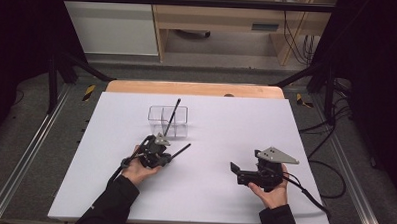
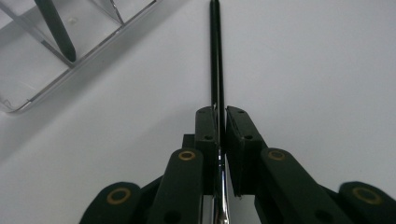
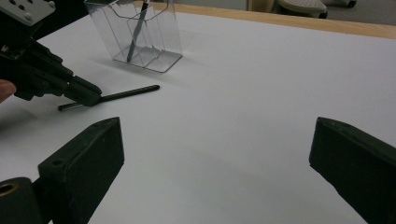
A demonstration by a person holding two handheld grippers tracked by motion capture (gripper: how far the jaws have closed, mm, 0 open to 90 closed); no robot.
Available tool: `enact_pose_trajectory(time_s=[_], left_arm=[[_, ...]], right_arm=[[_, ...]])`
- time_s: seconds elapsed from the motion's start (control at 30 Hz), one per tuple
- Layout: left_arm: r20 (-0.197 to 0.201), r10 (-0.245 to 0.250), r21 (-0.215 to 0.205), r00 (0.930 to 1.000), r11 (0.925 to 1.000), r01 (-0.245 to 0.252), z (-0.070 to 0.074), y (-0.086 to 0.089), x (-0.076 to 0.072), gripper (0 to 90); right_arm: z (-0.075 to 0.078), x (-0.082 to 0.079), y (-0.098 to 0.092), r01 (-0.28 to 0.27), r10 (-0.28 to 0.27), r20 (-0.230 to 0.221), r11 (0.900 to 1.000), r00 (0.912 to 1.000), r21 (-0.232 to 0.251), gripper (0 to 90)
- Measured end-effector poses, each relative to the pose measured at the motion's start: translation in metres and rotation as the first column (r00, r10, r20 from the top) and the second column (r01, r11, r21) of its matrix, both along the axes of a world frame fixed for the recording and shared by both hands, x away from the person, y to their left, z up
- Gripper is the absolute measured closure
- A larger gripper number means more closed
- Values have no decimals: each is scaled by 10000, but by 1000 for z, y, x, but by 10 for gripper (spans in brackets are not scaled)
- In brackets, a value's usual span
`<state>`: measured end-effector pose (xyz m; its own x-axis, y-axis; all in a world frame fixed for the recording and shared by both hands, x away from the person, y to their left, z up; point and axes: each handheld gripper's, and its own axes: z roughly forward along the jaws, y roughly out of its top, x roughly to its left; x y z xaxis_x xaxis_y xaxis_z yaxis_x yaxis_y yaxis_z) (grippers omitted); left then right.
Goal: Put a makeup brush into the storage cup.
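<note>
1. No readable writing anywhere: the clear organiser and both pens carry no label that can be made out.
2. The organiser stands toward the far middle of the white table, split into compartments, with a second dark pen leaning upright-tilted inside one of them.
3. The open stretch of tabletop between the grippers has nothing lying in the way.
4. The black pen lies flat on the table just in front of the organiser: slim, glossy, with a chrome section showing back between the jaws.
5. The left gripper has its jaws pinched tight on that pen near one end, the shaft running straight out ahead.
6. The right gripper rests well apart to the right, jaws spread wide, holding nothing.
</note>
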<state>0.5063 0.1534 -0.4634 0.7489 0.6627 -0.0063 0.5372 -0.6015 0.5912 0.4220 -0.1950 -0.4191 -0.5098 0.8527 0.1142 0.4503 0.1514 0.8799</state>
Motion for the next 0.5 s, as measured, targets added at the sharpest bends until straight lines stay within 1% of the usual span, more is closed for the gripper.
enact_pose_trajectory(time_s=[0.13, 0.2, 0.23, 0.3, 0.43, 0.5], left_arm=[[-149, 25, -18, 9999, 10000, -26, 1, -1, -2, 827], [-170, 47, 3, 9998, 10000, -47, 1, -1, -2, 825], [-168, 76, -51, 9998, 10000, -76, 1, -1, -2, 816], [-180, 25, -156, 9998, 9999, -28, 3, 0, -1, 776], [-53, -14, -345, 10000, 9994, 12, 7, 2, -3, 701], [-42, -72, -414, 10000, 9991, 70, 10, 2, -3, 644]], right_arm=[[0, 0, 0, -2, 2, -3, 10000, 10000, 3, 36], [0, 0, 0, -2, 2, 11, 10000, 10000, 28, 36], [1, 0, 0, 3, -4, 20, 10000, 10000, 44, 36], [2, -1, -1, 11, -11, 47, 10000, 10000, 76, 36], [3, -1, -2, 36, -37, 79, 9999, 10000, 108, 36], [2, -1, -2, 32, -32, 68, 10000, 10000, 88, 36]])
